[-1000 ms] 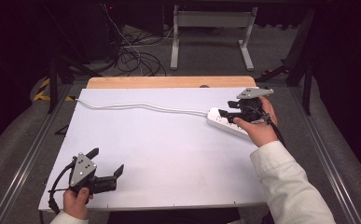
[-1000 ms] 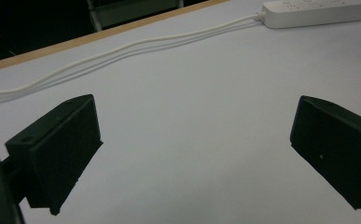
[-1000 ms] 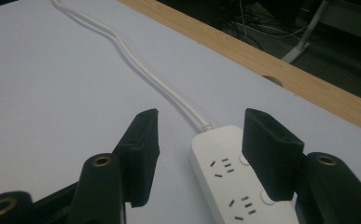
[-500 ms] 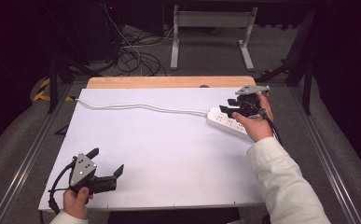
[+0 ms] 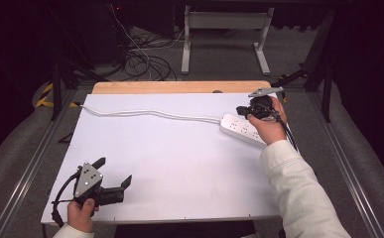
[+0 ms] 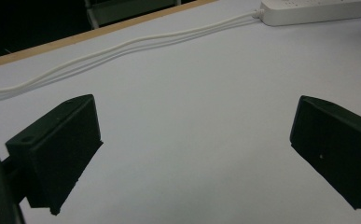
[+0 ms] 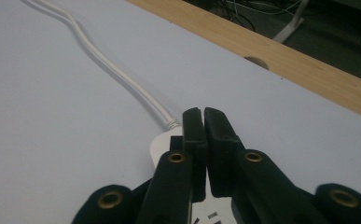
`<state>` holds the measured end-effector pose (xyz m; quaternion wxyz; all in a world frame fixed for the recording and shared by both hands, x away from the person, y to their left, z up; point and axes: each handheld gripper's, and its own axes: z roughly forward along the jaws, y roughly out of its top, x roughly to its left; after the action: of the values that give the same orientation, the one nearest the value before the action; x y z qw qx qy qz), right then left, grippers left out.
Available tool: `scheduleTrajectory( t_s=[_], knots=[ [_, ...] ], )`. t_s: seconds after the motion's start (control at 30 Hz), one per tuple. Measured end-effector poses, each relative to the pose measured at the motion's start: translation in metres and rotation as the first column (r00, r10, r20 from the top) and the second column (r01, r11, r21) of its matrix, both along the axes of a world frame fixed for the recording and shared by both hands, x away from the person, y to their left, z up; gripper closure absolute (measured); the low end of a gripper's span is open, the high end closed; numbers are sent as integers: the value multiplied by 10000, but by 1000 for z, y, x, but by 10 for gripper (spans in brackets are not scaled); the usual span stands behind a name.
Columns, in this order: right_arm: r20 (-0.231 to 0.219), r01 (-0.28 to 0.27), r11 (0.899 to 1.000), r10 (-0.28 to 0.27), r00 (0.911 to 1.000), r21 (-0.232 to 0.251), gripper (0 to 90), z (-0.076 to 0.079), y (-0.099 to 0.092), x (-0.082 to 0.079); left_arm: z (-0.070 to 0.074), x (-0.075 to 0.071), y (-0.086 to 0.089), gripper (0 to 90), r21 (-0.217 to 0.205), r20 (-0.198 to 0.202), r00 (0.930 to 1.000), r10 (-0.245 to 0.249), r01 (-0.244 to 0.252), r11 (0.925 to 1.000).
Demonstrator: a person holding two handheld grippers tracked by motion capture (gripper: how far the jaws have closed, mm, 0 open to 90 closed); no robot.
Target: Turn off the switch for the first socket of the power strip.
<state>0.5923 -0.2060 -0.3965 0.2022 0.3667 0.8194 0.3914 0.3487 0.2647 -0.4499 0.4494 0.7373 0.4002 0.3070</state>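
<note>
A white power strip [image 5: 241,130] lies at the right of the white table top, and its white cord [image 5: 150,114] snakes off to the far left corner. My right gripper [image 5: 241,110] hovers over the strip's cord end. Its jaws are pressed together with nothing visible between them. In the right gripper view, the shut right gripper [image 7: 203,114] covers the strip's end [image 7: 162,147], where the cord [image 7: 117,70] enters. My left gripper [image 5: 114,170] rests open near the front left corner, over bare table. In the left gripper view, the left gripper [image 6: 194,154] faces the distant strip [image 6: 318,9] and cord [image 6: 122,46].
A bare wooden strip [image 5: 179,87] runs along the far edge of the table, with a round hole [image 7: 256,61] in it. Metal rails [image 5: 26,173] flank both sides. Cables and a white stand [image 5: 224,22] lie on the floor beyond.
My right gripper has shifted slightly toward the far edge, over the strip's cord end. The left gripper has stayed still.
</note>
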Motion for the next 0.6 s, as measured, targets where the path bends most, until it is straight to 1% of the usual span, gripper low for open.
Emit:
scheduleTrajectory(
  t_s=[0.07,0.13,0.17,0.2,0.3,0.4,0.43,0.47,0.6],
  knots=[
    [-141,33,10000,-33,9999,-40,900,-3,0,3,0,0,0,20,4,-9,10000,19,-19,10000],
    [-187,103,9999,-104,9998,-55,900,-5,1,5,0,0,0,21,4,-13,10000,15,-15,10000],
    [-374,167,9999,-168,9992,-43,900,-9,1,8,0,0,0,21,3,-14,10000,15,-15,10000],
    [-374,167,9999,-168,9992,-43,900,-9,1,8,0,0,0,21,-3,-32,10000,4,-4,10000],
    [-607,278,9995,-289,9977,-178,900,-15,2,13,-1,0,-1,20,-93,-53,10000,19,-20,10000],
    [-659,335,9992,-349,9972,-224,900,-17,2,15,-1,0,-1,20,-100,-60,10000,27,-27,9999],
    [-608,407,9986,-428,9972,-339,900,-19,2,17,-1,0,-1,20,-112,-65,10000,23,-23,9999],
    [-580,429,9984,-449,9973,-355,900,-20,3,17,-1,0,-1,20,-108,-76,10000,6,-7,9999],
    [-651,472,9977,-503,9966,-486,900,-25,4,21,-1,0,-1,21,-109,-66,10000,17,-18,9999]
  ],
)
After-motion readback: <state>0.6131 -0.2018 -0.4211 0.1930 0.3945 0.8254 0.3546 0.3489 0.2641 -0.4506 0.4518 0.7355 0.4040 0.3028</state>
